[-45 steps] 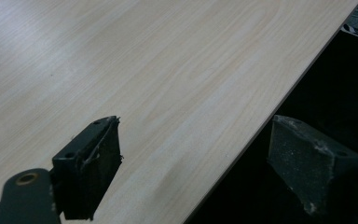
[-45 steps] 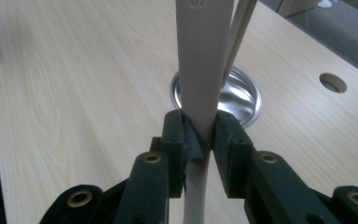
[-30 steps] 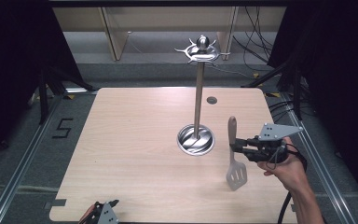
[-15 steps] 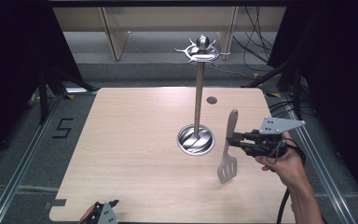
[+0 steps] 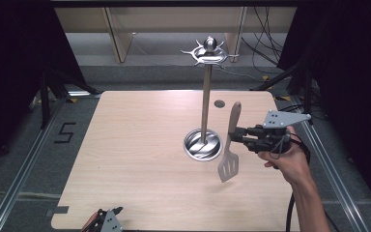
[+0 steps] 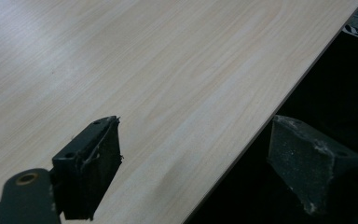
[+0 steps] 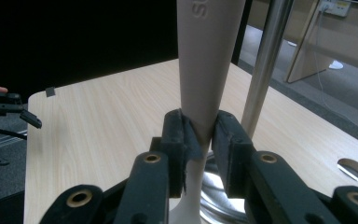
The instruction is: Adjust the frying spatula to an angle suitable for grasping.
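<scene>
A spatula (image 5: pixel 228 166) with a beige handle (image 7: pixel 204 60) and a slotted metal blade hangs nearly upright above the table, blade down. My right gripper (image 5: pixel 236 135) is shut on the lower part of the handle (image 7: pixel 199 135), just right of the metal stand. That stand has a thin pole (image 5: pixel 205 101), a round shiny base (image 5: pixel 202 145) and a ring of hooks on top (image 5: pixel 209 50). The pole (image 7: pixel 265 65) rises close behind the handle. My left gripper (image 5: pixel 108 218) sits at the table's near edge, open (image 6: pixel 196 168) with nothing between its pads.
The wooden table (image 5: pixel 135 145) has a small round hole (image 5: pixel 219 103) behind the stand. Black cables and wooden furniture legs lie on the floor beyond the far edge. In the right gripper view, the left gripper (image 7: pixel 9 109) shows off the table's corner.
My right gripper has carried the spatula left toward the stand and raised it; the blade is now off the table. The left gripper has stayed put.
</scene>
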Tool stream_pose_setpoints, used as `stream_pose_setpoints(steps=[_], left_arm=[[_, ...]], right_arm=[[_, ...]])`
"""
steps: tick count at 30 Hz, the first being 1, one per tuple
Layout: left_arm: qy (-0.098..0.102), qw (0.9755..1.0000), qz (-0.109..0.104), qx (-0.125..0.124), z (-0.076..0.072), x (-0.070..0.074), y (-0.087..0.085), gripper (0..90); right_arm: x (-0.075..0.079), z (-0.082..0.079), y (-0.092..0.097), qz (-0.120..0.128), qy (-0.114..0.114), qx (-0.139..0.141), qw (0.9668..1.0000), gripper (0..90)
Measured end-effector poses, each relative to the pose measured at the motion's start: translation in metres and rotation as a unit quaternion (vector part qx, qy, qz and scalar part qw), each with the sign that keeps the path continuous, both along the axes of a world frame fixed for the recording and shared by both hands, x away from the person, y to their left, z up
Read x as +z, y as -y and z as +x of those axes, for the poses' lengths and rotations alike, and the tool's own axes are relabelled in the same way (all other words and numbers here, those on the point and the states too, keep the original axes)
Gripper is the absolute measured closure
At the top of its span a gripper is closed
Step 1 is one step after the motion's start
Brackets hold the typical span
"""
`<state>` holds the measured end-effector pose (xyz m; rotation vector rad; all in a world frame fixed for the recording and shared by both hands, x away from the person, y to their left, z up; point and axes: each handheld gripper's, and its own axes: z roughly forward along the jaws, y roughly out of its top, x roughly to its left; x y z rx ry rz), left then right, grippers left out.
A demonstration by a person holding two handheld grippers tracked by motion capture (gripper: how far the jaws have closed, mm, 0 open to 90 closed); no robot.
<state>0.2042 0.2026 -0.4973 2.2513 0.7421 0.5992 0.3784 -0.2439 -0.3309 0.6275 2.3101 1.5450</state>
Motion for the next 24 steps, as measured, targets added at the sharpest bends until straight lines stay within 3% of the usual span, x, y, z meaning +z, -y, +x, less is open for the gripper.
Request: stream_pose_setpoints(steps=[2, 13, 24], left_arm=[[0.001, 1.0, 0.001, 0.0, 0.0, 0.0, 0.0, 16.2], [-0.002, 1.0, -0.002, -0.006, 0.0, 0.001, 0.0, 16.2], [-0.004, 0.9999, 0.004, -0.011, 0.0, 0.002, -0.001, 16.2]], right_arm=[[0.005, 0.003, -0.002, -0.009, -0.001, 0.003, 1.0, 75.7], [0.031, 0.017, -0.016, 0.0, 0.013, 0.003, 0.9999, 75.7], [0.043, 0.029, -0.021, 0.001, 0.012, -0.009, 0.9999, 75.7]])
